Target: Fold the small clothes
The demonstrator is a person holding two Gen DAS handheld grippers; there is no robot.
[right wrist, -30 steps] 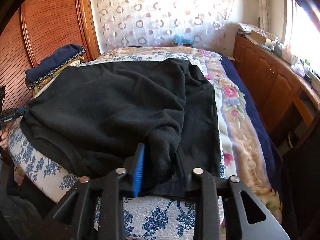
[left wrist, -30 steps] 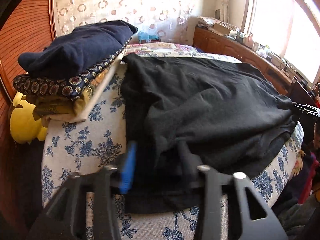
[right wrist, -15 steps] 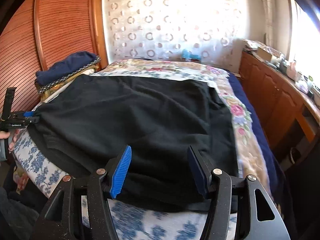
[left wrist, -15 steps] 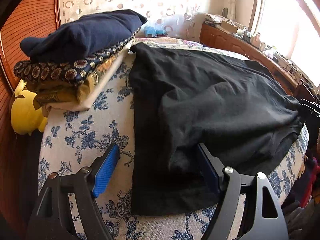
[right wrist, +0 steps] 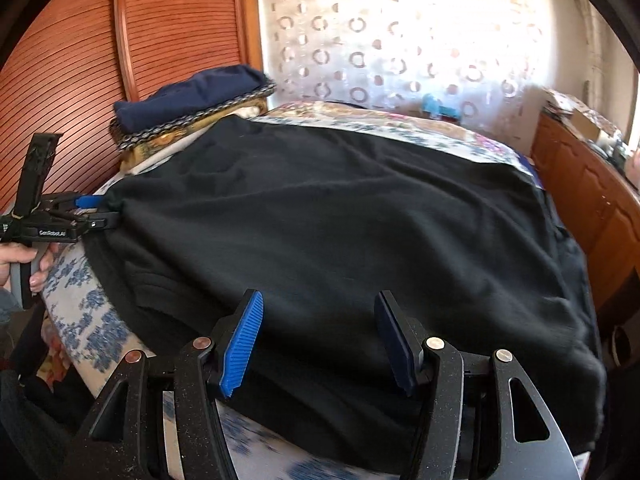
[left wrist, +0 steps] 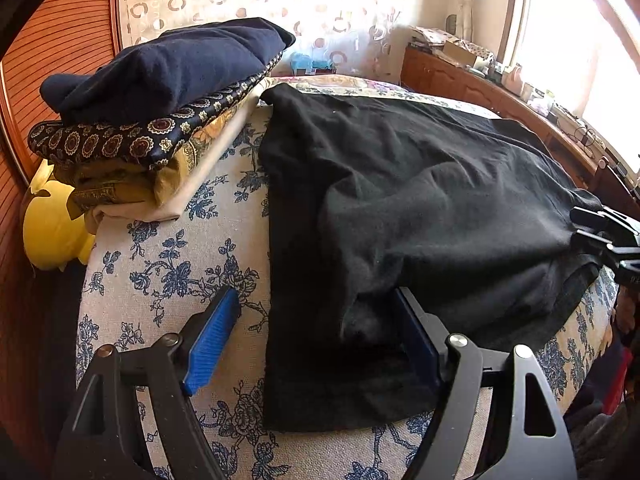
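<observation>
Black garment [left wrist: 420, 200] lies spread across bed [left wrist: 168, 264], near edge hanging over front. Left tongs [left wrist: 316, 340] apart, straddling garment's near corner, pads not pressing. Right tongs [right wrist: 318, 340] apart above garment's front edge, gripping nothing. Stack of folded clothes [left wrist: 152, 108] sits on bed's far left corner, just beside garment.

floral bed [left wrist: 168, 276] carries a spread black garment [left wrist: 420, 200] beside a folded clothes stack [left wrist: 160, 92]

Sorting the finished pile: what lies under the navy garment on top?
Under the navy garment lie a medallion-print cloth, mustard fabric and a cream layer; anything deeper is covered.
</observation>
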